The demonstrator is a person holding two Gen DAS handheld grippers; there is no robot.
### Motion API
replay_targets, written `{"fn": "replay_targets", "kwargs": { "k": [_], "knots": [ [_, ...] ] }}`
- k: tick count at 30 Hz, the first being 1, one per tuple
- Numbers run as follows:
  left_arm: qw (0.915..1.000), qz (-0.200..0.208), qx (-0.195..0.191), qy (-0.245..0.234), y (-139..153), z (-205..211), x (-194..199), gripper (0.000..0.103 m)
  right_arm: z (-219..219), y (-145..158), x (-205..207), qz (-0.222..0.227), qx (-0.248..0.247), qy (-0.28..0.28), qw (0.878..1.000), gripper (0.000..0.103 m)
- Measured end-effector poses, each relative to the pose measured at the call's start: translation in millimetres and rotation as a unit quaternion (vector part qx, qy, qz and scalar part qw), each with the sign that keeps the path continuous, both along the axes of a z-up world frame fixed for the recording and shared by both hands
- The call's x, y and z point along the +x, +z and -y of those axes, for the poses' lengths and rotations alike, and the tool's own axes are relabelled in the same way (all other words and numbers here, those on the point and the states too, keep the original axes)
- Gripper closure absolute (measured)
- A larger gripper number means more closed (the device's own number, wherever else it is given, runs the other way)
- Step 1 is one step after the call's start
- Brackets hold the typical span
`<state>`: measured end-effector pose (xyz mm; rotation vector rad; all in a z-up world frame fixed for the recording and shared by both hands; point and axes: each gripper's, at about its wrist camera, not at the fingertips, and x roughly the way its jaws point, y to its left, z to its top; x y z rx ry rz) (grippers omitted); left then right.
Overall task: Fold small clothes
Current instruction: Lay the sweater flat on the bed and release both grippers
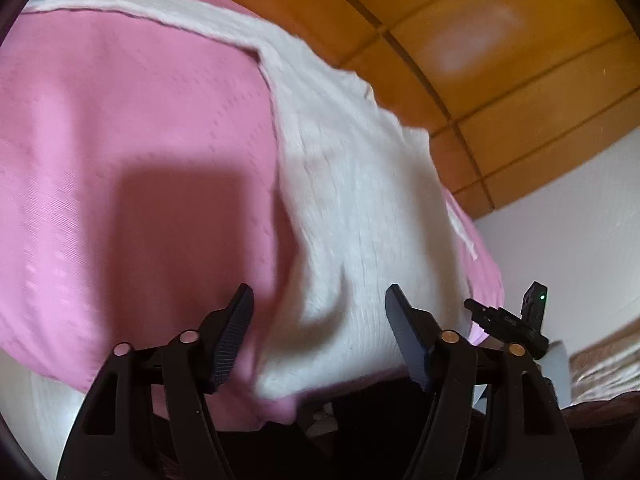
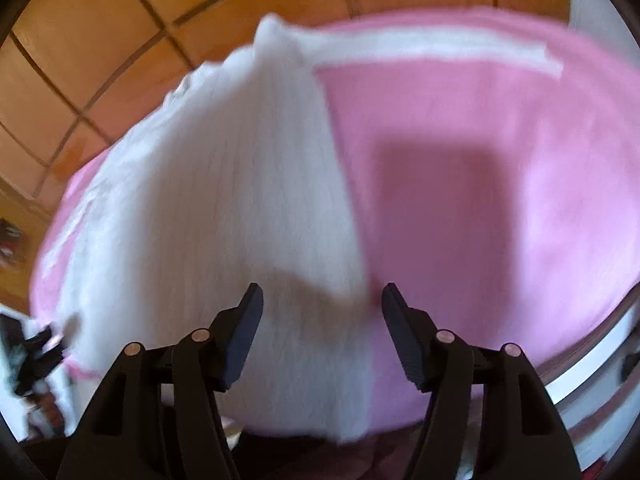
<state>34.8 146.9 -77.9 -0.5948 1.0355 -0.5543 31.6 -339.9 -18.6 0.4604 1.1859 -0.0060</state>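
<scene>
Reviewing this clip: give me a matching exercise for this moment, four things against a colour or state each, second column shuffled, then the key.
Things:
1. white garment
2. cover
3. floor
4. right tool

Descriptions:
A. orange-brown tiles
B. pink, spread under the clothing
C. open, nothing gripped
D. pale ribbed fabric lying on the pink surface

Pairs: 1-D, 2-B, 3-A, 4-C
</scene>
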Motion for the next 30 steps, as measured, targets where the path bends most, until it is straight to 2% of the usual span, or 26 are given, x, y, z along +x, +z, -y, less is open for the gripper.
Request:
{"fn": "replay_targets", "kwargs": {
  "k": [1, 2, 3, 5, 7, 9, 11, 12, 14, 17, 19, 21, 22, 24, 26, 28, 29, 30],
  "knots": [
    [0.9999, -0.006, 0.006, -0.014, -2.8, 5.2, 5.4, 0.084, -5.6, -2.8, -3.9, -0.002, 0.003, 0.012, 1.000, 0.064],
    [0.9995, -0.007, 0.018, -0.023, -2.0, 9.2, 7.6, 0.098, -12.6, -2.3, -6.9, 0.004, -0.010, 0.023, 1.000, 0.085],
    [0.9996, -0.001, 0.018, -0.022, 1.5, 7.5, 10.4, 0.098, -16.5, -1.6, -7.2, 0.005, -0.007, 0.030, 0.999, 0.092],
    [0.9993, 0.013, -0.021, -0.028, 17.7, 3.3, 12.3, 0.098, -22.3, 12.1, -7.9, 0.023, 0.012, 0.041, 0.999, 0.093],
    [0.9957, 0.050, -0.069, -0.037, 53.4, -8.9, 9.3, 0.099, -22.8, 39.9, -8.1, 0.066, 0.030, 0.052, 0.996, 0.094],
    [0.9940, 0.073, -0.076, -0.031, 76.5, -19.6, 4.0, 0.099, -21.8, 74.0, -9.3, 0.115, 0.052, 0.064, 0.990, 0.094],
    [0.9940, 0.067, -0.084, -0.024, 79.4, -29.2, -1.9, 0.099, -18.8, 96.3, -15.1, 0.143, 0.051, 0.084, 0.985, 0.094],
    [0.9956, 0.049, -0.077, -0.023, 70.8, -32.7, -5.7, 0.099, -19.4, 97.4, -17.6, 0.140, 0.047, 0.090, 0.985, 0.094],
    [0.9995, -0.009, -0.022, -0.021, 35.5, -33.0, -7.4, 0.100, -18.5, 83.7, -20.3, 0.110, 0.038, 0.098, 0.988, 0.095],
    [0.9963, -0.083, 0.023, 0.004, -15.0, -37.8, -3.4, 0.100, -19.3, 41.8, -24.7, 0.041, 0.029, 0.099, 0.994, 0.095],
    [0.9940, -0.104, 0.030, 0.014, -28.9, -37.2, 1.6, 0.100, -20.8, 12.7, -30.4, 0.005, 0.022, 0.091, 0.996, 0.095],
    [0.9941, -0.099, 0.046, 0.001, -24.7, -35.1, 4.3, 0.100, -15.1, 0.2, -30.3, -0.008, 0.022, 0.079, 0.997, 0.095],
    [0.9931, -0.088, 0.077, -0.004, -18.0, -31.4, 7.7, 0.099, -13.8, -3.4, -30.5, -0.012, 0.018, 0.077, 0.997, 0.095],
    [0.9919, -0.074, 0.103, -0.002, -2.7, -28.7, 16.7, 0.099, -13.9, -3.5, -28.3, -0.018, 0.013, 0.079, 0.997, 0.095],
    [0.9920, -0.038, 0.119, 0.014, 18.3, -31.2, 24.2, 0.098, -15.6, 0.1, -24.2, -0.016, 0.020, 0.087, 0.996, 0.092],
    [0.9911, 0.001, 0.130, 0.030, 34.6, -28.5, 24.5, 0.071, -10.9, 7.0, -22.9, -0.008, 0.031, 0.081, 0.996, 0.082],
    [0.9892, 0.026, 0.139, 0.041, 45.5, -22.9, 30.0, 0.045, -4.9, 8.8, -22.7, -0.001, 0.038, 0.073, 0.997, 0.075],
    [0.9875, 0.041, 0.146, 0.045, 46.7, -17.5, 31.9, 0.035, -1.2, 10.8, -22.4, 0.006, 0.038, 0.061, 0.997, 0.070]
  ]
}}
